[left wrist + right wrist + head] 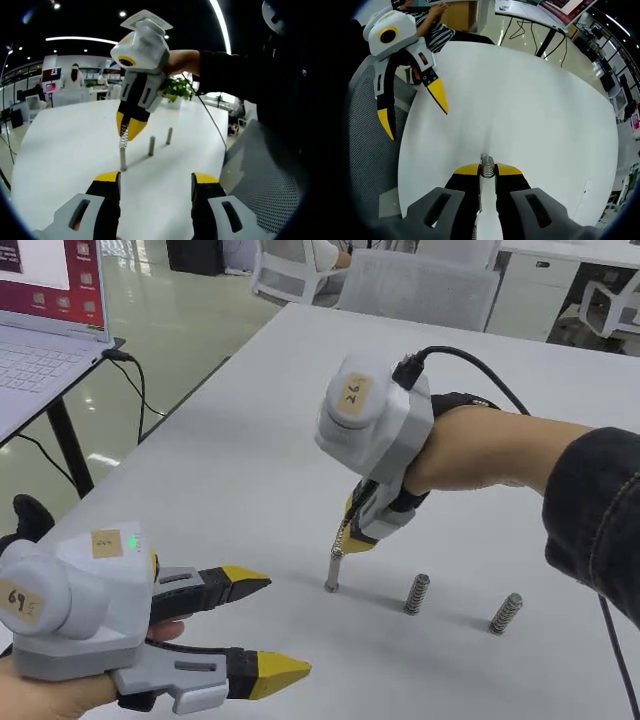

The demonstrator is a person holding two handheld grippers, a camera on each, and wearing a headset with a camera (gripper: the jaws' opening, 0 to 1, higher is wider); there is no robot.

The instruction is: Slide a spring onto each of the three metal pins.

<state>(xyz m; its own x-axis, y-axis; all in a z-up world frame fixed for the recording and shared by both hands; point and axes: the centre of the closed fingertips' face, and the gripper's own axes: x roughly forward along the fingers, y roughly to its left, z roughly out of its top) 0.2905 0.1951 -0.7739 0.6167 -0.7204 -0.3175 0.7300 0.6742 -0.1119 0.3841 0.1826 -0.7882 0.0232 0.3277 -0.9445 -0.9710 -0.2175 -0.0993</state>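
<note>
Spring (123,137) of silvery coils, pinched in right gripper (350,534), over upright pin (332,570)

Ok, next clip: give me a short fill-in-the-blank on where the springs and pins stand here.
The right hand-held gripper is shut on a ____ directly over the bare pin. Counting the middle pin and the end pin, ____ pins already carry springs. The left hand-held gripper has its jaws ____, gripping nothing.
Missing words: spring; two; open.
</note>
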